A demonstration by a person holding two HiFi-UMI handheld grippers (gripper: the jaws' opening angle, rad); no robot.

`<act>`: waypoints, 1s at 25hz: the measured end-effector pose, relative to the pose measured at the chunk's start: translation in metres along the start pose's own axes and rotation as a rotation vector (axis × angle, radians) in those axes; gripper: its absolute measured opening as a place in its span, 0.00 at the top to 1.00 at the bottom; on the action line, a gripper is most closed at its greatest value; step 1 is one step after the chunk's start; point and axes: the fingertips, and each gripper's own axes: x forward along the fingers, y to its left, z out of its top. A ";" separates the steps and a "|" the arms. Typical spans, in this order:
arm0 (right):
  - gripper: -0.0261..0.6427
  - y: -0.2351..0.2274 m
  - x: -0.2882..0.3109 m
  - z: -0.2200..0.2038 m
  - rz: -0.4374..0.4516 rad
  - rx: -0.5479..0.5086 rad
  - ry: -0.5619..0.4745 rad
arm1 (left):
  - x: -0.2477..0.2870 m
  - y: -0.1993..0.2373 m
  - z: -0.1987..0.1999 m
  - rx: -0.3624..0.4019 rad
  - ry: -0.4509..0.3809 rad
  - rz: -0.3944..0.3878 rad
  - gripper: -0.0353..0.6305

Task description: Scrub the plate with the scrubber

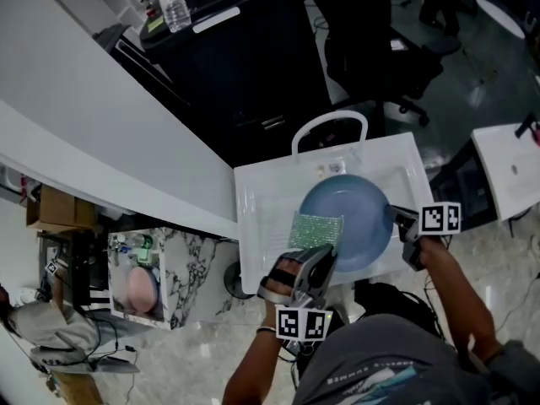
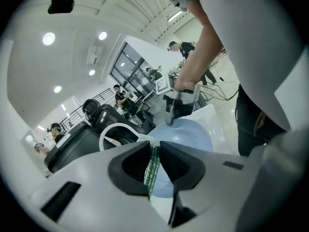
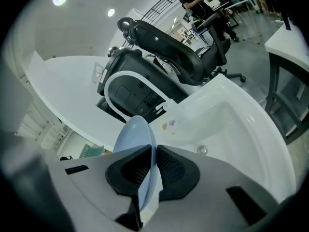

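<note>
1. Blue plate (image 1: pixel 359 213) sits inside the white sink (image 1: pixel 266 209), toward the basin's right half. No view shows whether its underside rests on the basin floor.
2. Green scrubber (image 1: pixel 317 230) lies flat against the plate's left portion, overlapping the rim.
3. Left gripper (image 1: pixel 321 251): jaws pinch the near edge of the scrubber. In the left gripper view the pad runs edge-on between the two dark pads, with the plate just beyond.
4. Right gripper (image 1: pixel 396 216): jaws clamp the plate's right rim. In the right gripper view the rim stands edge-on between the ribbed pads, gripped on both faces.
5. The grippers come at the plate from opposite sides, left at the near-left and right at the far-right.
6. Sink contents: the plate and scrubber. A round drain (image 3: pixel 202 150) shows on the bare basin floor.
7. White arched tap (image 1: pixel 329 116) stands at the sink's far edge.
8. Beyond it, a black office chair (image 1: pixel 380 40). A water bottle (image 1: pixel 175 7) stands on a dark counter at top left.
</note>
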 end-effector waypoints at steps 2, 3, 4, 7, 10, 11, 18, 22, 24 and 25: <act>0.88 -0.010 -0.001 -0.002 -0.018 0.005 0.002 | -0.001 0.016 -0.012 -0.007 0.022 0.045 0.85; 0.87 -0.014 -0.001 -0.003 -0.018 0.009 0.003 | 0.000 0.023 -0.020 -0.010 0.038 0.061 0.85; 0.87 -0.018 -0.001 -0.004 -0.016 0.012 0.004 | 0.003 0.030 -0.030 -0.014 0.058 0.074 0.85; 0.87 -0.031 -0.008 -0.008 -0.043 0.018 0.015 | 0.017 0.049 -0.066 -0.029 0.123 0.106 0.85; 0.88 -0.043 -0.018 -0.010 -0.080 0.030 0.026 | 0.044 0.064 -0.106 -0.044 0.190 0.112 0.85; 0.87 -0.046 -0.020 -0.011 -0.085 0.039 0.029 | 0.055 0.067 -0.120 -0.051 0.212 0.106 0.85; 0.87 -0.059 -0.019 -0.013 -0.064 0.042 0.053 | 0.131 0.063 -0.220 -0.098 0.369 0.010 0.85; 0.87 -0.069 -0.013 -0.012 -0.019 0.075 0.068 | 0.162 0.053 -0.256 -0.109 0.433 -0.045 0.84; 0.87 -0.076 -0.011 -0.010 -0.033 0.082 0.082 | 0.172 0.050 -0.268 -0.115 0.452 -0.063 0.84; 0.87 -0.079 -0.009 -0.010 -0.032 0.083 0.087 | 0.177 0.048 -0.273 -0.116 0.461 -0.070 0.84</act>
